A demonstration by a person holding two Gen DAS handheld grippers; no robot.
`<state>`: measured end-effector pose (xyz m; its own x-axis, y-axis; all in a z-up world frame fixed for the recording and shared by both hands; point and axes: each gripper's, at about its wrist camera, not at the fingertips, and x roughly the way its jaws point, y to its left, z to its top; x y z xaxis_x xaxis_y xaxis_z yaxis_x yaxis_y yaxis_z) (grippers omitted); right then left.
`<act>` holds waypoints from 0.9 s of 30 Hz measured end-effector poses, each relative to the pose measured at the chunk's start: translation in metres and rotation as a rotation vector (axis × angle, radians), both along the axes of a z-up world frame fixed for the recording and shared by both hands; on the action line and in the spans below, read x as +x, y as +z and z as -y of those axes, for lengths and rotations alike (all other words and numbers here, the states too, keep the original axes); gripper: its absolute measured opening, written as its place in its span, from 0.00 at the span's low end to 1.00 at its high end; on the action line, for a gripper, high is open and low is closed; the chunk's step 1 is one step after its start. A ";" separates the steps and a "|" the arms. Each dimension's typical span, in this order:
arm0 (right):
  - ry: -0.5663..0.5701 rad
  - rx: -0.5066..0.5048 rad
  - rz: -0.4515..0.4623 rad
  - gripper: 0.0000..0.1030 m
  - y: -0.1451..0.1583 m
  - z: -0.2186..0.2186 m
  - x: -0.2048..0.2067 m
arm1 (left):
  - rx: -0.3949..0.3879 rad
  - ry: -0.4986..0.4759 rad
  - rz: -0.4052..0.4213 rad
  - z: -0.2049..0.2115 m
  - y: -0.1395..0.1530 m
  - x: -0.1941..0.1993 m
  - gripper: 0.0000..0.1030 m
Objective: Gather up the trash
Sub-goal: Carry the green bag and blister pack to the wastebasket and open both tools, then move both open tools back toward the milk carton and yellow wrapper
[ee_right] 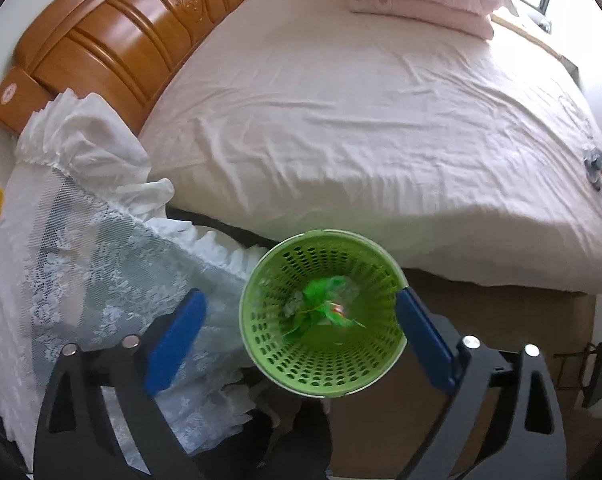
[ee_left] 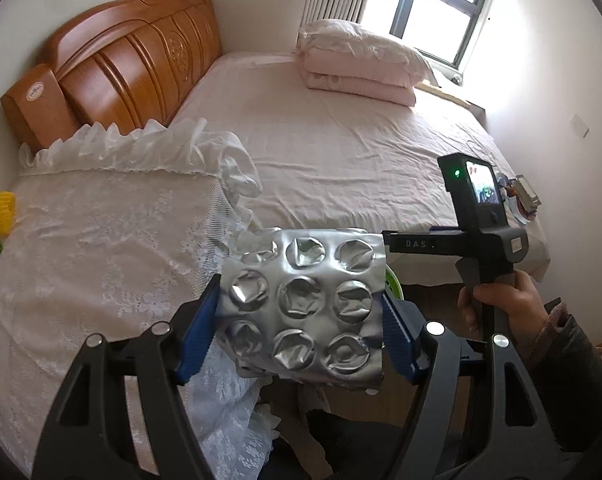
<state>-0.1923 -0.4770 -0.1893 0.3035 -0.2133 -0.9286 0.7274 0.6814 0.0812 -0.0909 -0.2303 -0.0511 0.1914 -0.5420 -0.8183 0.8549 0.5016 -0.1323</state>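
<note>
My left gripper [ee_left: 301, 312] is shut on an empty silver pill blister pack [ee_left: 305, 304], held up in the air beside the bed. A sliver of the green perforated bin [ee_left: 393, 280] shows just behind the pack. In the right wrist view my right gripper [ee_right: 301, 332] is open, its blue fingers [ee_right: 421, 336] spread on either side above the green bin [ee_right: 261, 344], which stands on the floor by the bed. The bin holds green wrapper scraps [ee_right: 325, 300]. The right gripper's body [ee_left: 477, 220] shows in the left wrist view, held by a hand.
A pink bed [ee_left: 341, 140] with a wooden headboard [ee_left: 121, 60] and folded pink bedding [ee_left: 361, 68] fills the view. A white lace cloth [ee_left: 101, 240] covers a surface on the left. Small items [ee_left: 521, 200] lie on the bed's far right edge. Yellow flowers [ee_left: 3, 212] are at far left.
</note>
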 end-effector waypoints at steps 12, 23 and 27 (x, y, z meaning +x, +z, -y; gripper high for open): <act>-0.143 -0.144 -0.034 0.97 0.048 0.033 -0.061 | 0.038 -0.157 -0.019 0.079 -0.022 -0.023 0.67; -0.281 -0.167 -0.040 0.98 0.064 0.060 -0.130 | 0.141 -0.316 -0.010 0.172 -0.055 -0.056 0.83; -0.308 -0.138 -0.049 0.98 0.056 0.065 -0.143 | 0.173 -0.325 0.003 0.184 -0.063 -0.063 0.87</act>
<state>-0.3348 -0.5422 -0.1328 0.1613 -0.4125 -0.8966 0.9014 0.4314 -0.0363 -0.1539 -0.4147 -0.1138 0.0344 -0.4282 -0.9031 0.9735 0.2187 -0.0666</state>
